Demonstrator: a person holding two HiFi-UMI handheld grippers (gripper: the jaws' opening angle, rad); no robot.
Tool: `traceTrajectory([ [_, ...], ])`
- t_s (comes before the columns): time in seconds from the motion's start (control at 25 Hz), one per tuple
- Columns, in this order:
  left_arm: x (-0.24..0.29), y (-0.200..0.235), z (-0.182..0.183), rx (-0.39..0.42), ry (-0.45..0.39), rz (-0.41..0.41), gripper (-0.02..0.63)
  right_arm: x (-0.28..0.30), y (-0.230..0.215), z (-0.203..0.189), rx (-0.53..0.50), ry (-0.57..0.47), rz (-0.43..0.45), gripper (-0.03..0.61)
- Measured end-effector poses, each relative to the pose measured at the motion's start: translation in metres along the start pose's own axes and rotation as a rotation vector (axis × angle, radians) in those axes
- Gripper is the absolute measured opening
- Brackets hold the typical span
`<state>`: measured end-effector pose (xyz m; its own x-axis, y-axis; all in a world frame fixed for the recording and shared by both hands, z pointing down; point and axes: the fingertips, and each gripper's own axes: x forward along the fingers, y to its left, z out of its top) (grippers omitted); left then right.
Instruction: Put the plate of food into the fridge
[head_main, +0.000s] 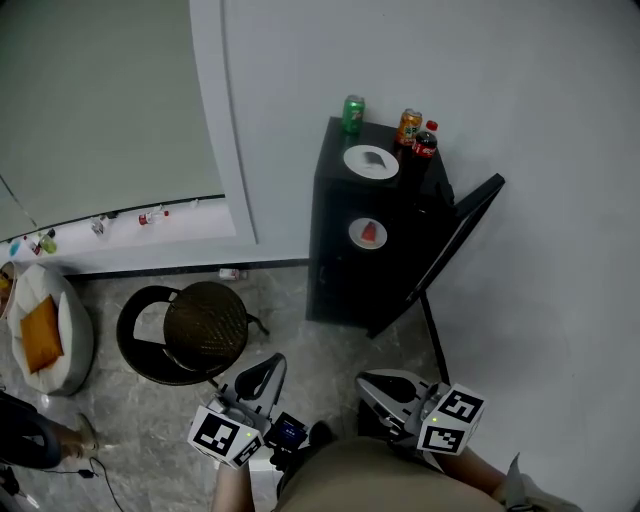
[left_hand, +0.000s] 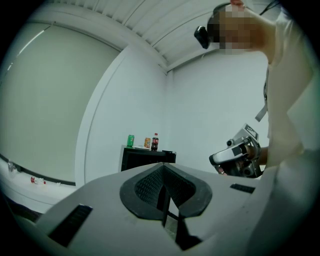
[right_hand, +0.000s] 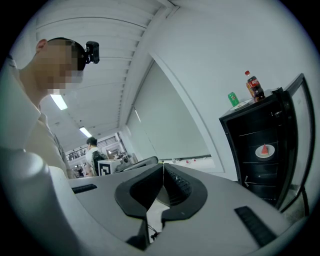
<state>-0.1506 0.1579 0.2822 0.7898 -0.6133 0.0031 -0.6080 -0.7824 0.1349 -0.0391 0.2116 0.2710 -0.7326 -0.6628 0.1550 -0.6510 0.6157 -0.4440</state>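
A black mini fridge (head_main: 345, 250) stands against the wall with its door (head_main: 455, 245) swung open to the right. Inside, on a shelf, sits a white plate with a red wedge of food (head_main: 368, 233), also seen in the right gripper view (right_hand: 265, 150). A second white plate (head_main: 371, 161) lies on the fridge top. My left gripper (head_main: 265, 372) and right gripper (head_main: 375, 385) are held low near my body, well short of the fridge. Both are shut and hold nothing, as the left gripper's (left_hand: 162, 167) and right gripper's (right_hand: 163, 167) own views show.
A green can (head_main: 353, 114), an orange can (head_main: 408, 126) and a cola bottle (head_main: 425, 140) stand on the fridge top. A black round chair (head_main: 190, 330) is on the floor to the left. Further left are a white seat with an orange cushion (head_main: 42, 335) and a person's foot (head_main: 70, 435).
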Motion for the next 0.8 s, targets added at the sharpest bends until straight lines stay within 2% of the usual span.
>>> traceTrajectory([
  [0.28, 0.014, -0.005, 0.001, 0.005, 0.034, 0.01, 0.009, 0.006, -0.011, 0.005, -0.004, 0.012, 0.053, 0.02],
  [0.8, 0.114, -0.013, 0.006, 0.036, 0.089, 0.026, 0.009, -0.015, -0.105, 0.057, 0.053, -0.057, 0.1, 0.02],
])
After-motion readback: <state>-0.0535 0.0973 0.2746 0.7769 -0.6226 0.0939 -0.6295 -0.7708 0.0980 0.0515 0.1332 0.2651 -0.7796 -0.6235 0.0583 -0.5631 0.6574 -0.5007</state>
